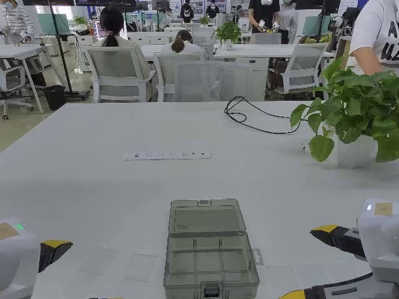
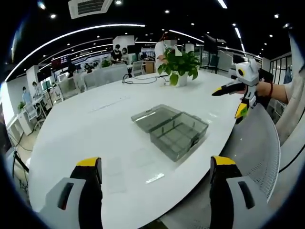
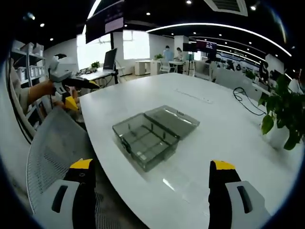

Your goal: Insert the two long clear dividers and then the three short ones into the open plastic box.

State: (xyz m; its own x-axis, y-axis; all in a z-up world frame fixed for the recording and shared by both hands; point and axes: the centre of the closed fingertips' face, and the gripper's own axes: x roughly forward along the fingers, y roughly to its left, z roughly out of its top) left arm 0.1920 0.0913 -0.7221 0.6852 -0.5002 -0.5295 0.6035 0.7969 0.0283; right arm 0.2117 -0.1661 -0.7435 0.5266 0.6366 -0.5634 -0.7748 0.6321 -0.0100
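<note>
Here's the plastic box (image 1: 211, 266), sitting open at the near edge of the white worktop (image 1: 93, 187), dead centre in the head view. Its smoky lid (image 1: 207, 219) is folded flat behind it and the latch faces the person. Thin lines cross the base, though I can't tell if those are slots or pieces already seated. Just left of the box, faint clear dividers (image 1: 101, 260) lie flat on the worktop, barely more than outlines, and how many there are is hard to say. Over to the left tool (image 2: 156, 164): yellow-tipped jaws spread wide, nothing between them, held off the near edge and pointing across at the box. The right tool (image 3: 151, 165) mirrors it from the other side, jaws wide apart and carrying nothing, with the box ahead of it. A grey mesh chair back (image 3: 52, 143) sits low beside the worktop's edge in both gripper views. Farther back, well apart from the box, a leafy potted plant (image 1: 355, 118) stands at the right in a white pot. A black cable (image 1: 249, 118) loops beside it, and a flat white power strip (image 1: 167, 154) lies beyond the lid. Behind the worktop there are office chairs (image 1: 118, 75) and seated people.
</note>
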